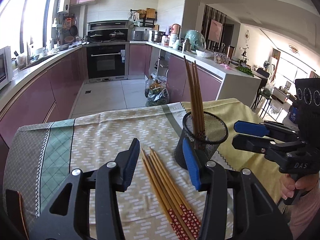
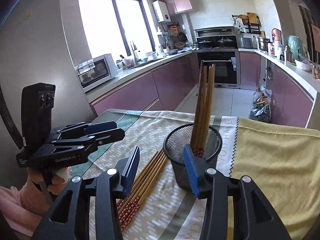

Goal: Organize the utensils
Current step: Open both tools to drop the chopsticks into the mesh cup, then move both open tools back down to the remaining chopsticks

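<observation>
- Black mesh holder [image 1: 202, 138] — stands upright on the patterned tablecloth [image 1: 104, 132], right of centre; holds several chopsticks [image 1: 195, 98] tips-up, leaning left, patterned ends down.
- Loose chopsticks [image 1: 170, 188] — a bundle flat on the cloth just left of the holder, red-patterned ends near; apparently awaiting transfer.
- Left gripper [image 1: 162, 164] — jaws apart, empty, straddling the loose bundle, likely lined up for pickup.
- Right gripper [image 2: 162, 170] — jaws apart, empty, near the holder's front.
</observation>
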Motion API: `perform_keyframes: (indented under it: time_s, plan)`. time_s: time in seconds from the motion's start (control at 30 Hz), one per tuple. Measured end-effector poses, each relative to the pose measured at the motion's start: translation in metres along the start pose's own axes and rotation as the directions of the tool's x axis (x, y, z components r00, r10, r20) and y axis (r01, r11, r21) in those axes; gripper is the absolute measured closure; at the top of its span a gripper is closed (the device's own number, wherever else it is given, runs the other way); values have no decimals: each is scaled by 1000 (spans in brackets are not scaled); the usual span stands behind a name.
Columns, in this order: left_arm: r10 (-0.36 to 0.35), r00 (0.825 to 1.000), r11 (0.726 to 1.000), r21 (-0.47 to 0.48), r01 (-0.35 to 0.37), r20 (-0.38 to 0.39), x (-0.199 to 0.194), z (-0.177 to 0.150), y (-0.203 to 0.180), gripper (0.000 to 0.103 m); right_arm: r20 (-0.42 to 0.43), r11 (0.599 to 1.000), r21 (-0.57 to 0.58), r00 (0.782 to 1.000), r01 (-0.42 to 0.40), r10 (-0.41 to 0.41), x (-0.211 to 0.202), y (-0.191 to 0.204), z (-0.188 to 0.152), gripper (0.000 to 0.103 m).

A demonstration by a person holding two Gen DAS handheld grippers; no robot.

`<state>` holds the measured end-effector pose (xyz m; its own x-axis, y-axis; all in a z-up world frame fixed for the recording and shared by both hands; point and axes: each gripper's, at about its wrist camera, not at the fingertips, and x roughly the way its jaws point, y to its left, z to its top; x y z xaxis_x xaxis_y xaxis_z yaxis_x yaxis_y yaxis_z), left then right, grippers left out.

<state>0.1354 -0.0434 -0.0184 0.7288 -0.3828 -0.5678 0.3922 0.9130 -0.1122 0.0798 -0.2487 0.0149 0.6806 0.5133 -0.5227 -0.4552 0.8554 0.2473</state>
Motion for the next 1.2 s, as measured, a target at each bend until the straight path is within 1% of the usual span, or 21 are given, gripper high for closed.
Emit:
perform_keyframes:
  time_s: [0.13, 0.27, 0.4, 0.5, 0.67, 0.9, 1.2]
  plan:
    - [19, 998, 1000, -11, -20, -68, 5, -28, 10, 58, -65, 1000, 5, 998, -20, 20, 17, 10, -21, 59]
    - [30, 990, 999, -32, -34, -140, 16, -55, 18, 58, -130, 998, 52, 991, -35, 41, 37, 12, -41, 59]
    - [27, 980, 998, -42, -36, -197, 29, -74, 16, 58, -166, 997, 76, 985, -22, 35, 48, 14, -56, 59]
    - [29, 975, 998, -42, -39, -222, 35, -83, 14, 58, -181, 996, 87, 983, -9, 25, 52, 15, -61, 52]
    - [22, 969, 999, -36, -32, -246, 42, -91, 9, 58, -196, 995, 97, 981, 8, 11, 56, 16, -67, 51]
    - [28, 961, 999, -32, -38, -277, 51, -91, 5, 58, -209, 996, 90, 978, 16, 3, 60, 19, -68, 51]
    - [45, 959, 998, -26, -55, -281, 55, -87, 4, 58, -215, 997, 76, 977, 26, -9, 64, 20, -68, 51]
